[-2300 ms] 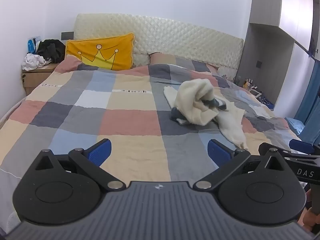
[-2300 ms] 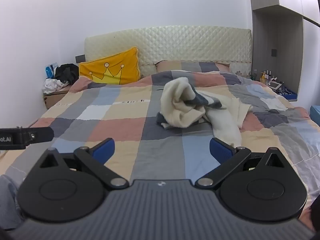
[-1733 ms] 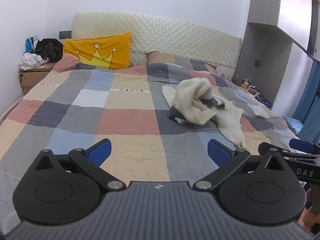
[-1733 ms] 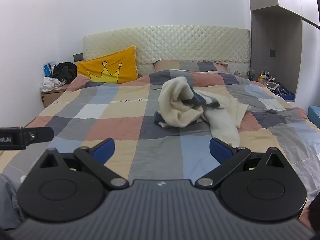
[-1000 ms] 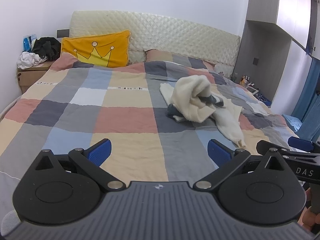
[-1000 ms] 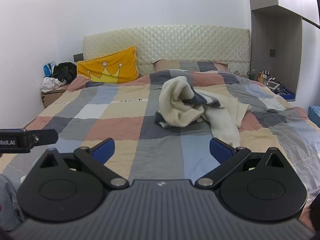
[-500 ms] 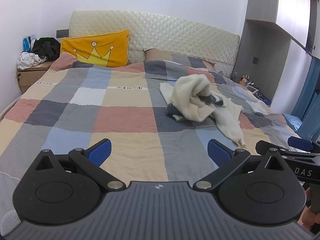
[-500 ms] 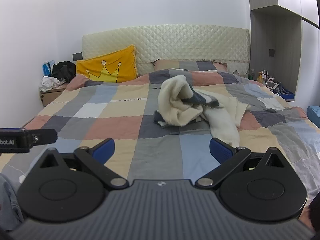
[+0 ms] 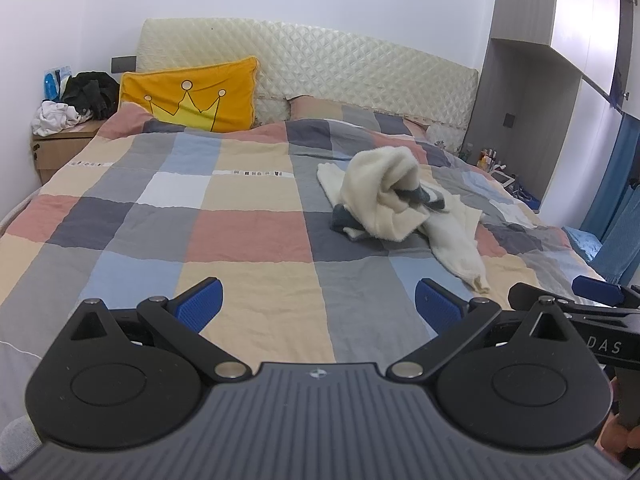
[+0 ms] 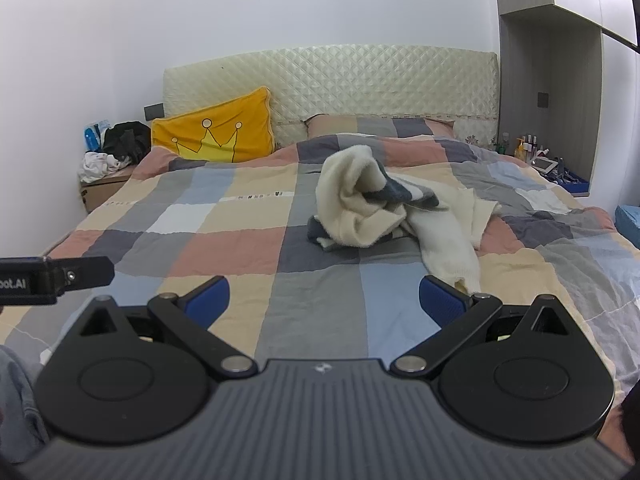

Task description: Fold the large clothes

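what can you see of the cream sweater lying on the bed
The cream sweater is a soft, fuzzy knit with dark grey-blue parts showing in its folds. It is unfolded, crumpled into a raised heap, with one long sleeve trailing toward the foot of the bed. It rests on the checked quilt, right of the middle, well short of the yellow crown pillow. Neither gripper touches it; both sets of jaws are open and empty.
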Available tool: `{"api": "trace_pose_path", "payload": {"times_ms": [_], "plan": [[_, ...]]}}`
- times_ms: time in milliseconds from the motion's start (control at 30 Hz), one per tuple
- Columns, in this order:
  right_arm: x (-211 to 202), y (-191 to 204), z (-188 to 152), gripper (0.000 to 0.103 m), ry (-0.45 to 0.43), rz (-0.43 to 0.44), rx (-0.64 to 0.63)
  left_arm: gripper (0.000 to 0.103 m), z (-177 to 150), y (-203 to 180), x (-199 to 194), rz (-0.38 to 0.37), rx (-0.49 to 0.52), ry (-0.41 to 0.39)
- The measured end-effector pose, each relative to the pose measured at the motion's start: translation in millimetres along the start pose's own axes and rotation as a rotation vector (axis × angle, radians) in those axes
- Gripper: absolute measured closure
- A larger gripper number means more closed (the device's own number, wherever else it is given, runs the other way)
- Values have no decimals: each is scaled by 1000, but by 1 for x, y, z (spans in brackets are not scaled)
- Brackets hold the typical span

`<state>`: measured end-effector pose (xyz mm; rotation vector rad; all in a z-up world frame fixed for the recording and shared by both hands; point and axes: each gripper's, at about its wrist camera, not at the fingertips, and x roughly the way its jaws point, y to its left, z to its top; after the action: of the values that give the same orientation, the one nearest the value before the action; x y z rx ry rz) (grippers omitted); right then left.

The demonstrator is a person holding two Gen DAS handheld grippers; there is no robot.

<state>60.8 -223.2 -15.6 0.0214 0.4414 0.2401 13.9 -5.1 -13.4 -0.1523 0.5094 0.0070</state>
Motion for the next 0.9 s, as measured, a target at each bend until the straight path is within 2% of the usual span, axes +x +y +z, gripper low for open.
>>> {"api": "trace_pose_path", "payload": {"times_ms": [733, 900], "plan": [[10, -6, -8, 0, 7, -4, 21, 0, -3, 2, 23, 12, 7, 36], [23, -13, -8, 0, 13, -10, 46, 0, 3, -2, 32, 21, 51, 5]]}}
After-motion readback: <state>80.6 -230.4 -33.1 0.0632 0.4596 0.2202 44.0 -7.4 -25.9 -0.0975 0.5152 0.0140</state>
